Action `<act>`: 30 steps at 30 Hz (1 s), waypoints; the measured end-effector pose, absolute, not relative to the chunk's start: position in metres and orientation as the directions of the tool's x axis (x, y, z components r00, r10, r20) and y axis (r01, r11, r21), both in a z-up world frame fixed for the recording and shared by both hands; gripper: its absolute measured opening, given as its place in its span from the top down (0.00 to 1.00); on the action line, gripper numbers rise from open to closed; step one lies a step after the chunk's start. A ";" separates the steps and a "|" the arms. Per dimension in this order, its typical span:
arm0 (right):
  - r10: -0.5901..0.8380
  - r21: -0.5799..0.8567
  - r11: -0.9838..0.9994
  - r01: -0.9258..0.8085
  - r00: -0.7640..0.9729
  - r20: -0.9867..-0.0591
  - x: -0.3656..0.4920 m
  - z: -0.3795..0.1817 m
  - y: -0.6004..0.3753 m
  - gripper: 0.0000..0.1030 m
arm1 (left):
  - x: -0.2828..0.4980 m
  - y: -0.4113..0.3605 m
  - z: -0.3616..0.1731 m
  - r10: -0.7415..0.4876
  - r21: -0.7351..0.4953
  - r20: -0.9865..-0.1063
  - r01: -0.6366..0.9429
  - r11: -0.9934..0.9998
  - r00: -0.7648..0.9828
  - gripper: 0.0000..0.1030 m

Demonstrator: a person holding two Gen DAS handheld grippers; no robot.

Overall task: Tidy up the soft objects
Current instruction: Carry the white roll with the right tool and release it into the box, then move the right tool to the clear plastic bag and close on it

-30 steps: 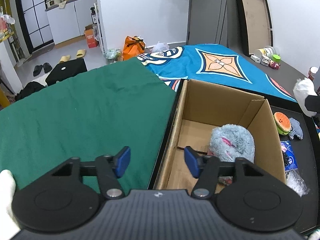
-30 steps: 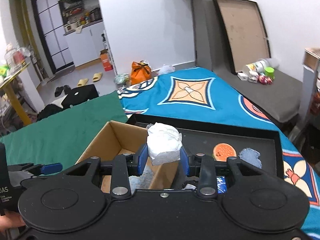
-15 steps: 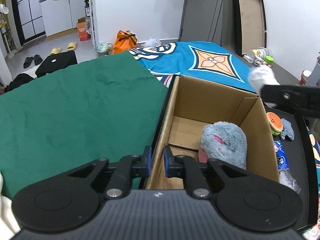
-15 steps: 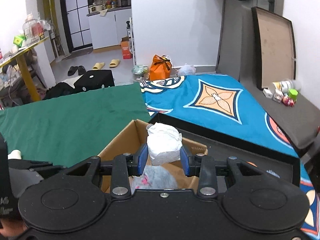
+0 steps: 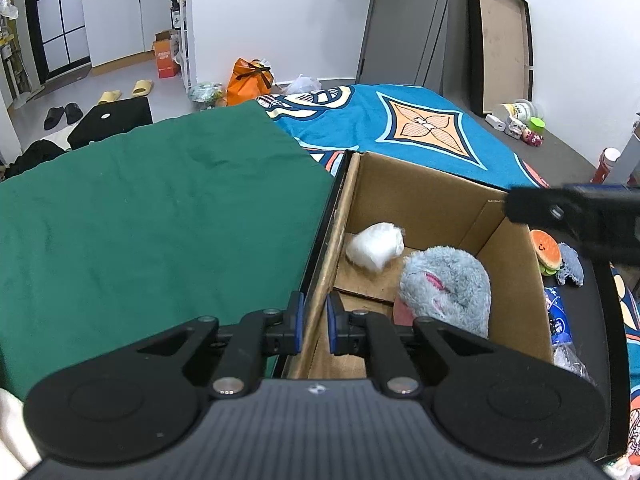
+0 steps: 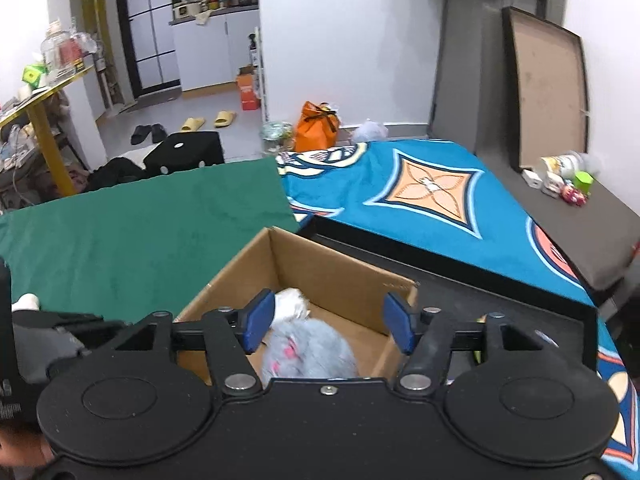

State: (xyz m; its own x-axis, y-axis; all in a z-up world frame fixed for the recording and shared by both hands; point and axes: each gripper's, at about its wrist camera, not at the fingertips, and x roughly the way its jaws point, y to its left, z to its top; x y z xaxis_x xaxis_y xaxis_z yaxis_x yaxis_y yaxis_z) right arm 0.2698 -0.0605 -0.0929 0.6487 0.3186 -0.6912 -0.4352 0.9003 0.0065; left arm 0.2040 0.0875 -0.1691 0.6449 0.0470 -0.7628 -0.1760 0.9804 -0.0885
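Note:
An open cardboard box stands in a black tray. Inside lie a grey plush toy and a white soft bundle; both also show in the right wrist view, the plush and the bundle. My left gripper is shut on the box's left wall. My right gripper is open and empty above the box; it also shows at the right of the left wrist view.
A burger plush, a grey-blue soft piece and a blue packet lie in the black tray right of the box. A green cloth lies left and a blue patterned cloth behind.
My right gripper opened over the box and the white bundle dropped inside. My left gripper closed on the box's left wall.

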 end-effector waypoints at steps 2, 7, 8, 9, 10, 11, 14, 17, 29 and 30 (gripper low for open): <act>0.304 0.013 0.913 -0.407 0.659 -0.688 0.263 -0.093 -0.070 0.30 | 0.204 0.085 -0.168 0.054 -0.078 -0.762 -0.174 0.982 0.645 0.88; 0.287 0.034 0.930 -0.366 0.667 -0.687 0.252 -0.096 -0.089 0.29 | 0.203 0.079 -0.166 0.090 -0.026 -0.756 -0.166 0.986 0.649 0.83; 0.285 0.039 0.933 -0.358 0.667 -0.688 0.250 -0.098 -0.093 0.29 | 0.202 0.078 -0.165 0.091 -0.022 -0.755 -0.164 0.986 0.649 0.82; 0.283 0.046 0.936 -0.350 0.665 -0.691 0.249 -0.100 -0.097 0.29 | 0.202 0.078 -0.165 0.092 -0.020 -0.755 -0.162 0.987 0.649 0.79; 0.282 0.053 0.938 -0.343 0.662 -0.694 0.249 -0.101 -0.100 0.29 | 0.201 0.077 -0.165 0.095 -0.015 -0.754 -0.162 0.987 0.649 0.77; 0.280 0.060 0.940 -0.335 0.660 -0.697 0.248 -0.103 -0.103 0.29 | 0.201 0.076 -0.164 0.099 -0.009 -0.753 -0.162 0.987 0.650 0.76; 0.278 0.079 0.946 -0.315 0.658 -0.700 0.246 -0.106 -0.111 0.29 | 0.200 0.073 -0.162 0.111 0.010 -0.745 -0.155 0.988 0.658 0.66; 0.274 0.098 0.952 -0.291 0.658 -0.702 0.243 -0.108 -0.121 0.29 | 0.198 0.068 -0.160 0.125 0.035 -0.729 -0.147 0.989 0.673 0.57; 0.252 0.206 0.968 -0.146 0.614 -0.748 0.236 -0.137 -0.170 0.29 | 0.196 0.045 -0.160 0.191 0.163 -0.688 -0.108 0.981 0.700 0.30; 0.250 0.222 0.967 -0.122 0.605 -0.756 0.238 -0.141 -0.176 0.29 | 0.196 0.043 -0.160 0.201 0.176 -0.685 -0.108 0.978 0.700 0.28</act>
State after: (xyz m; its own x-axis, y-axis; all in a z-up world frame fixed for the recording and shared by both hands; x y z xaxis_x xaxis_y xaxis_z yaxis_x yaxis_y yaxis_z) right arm 0.2383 -0.1757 -0.1410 0.6051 0.2498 -0.7560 -0.1221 0.9674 0.2219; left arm 0.1958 0.0433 -0.1604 0.7002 0.2008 -0.6851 -0.1085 0.9784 0.1759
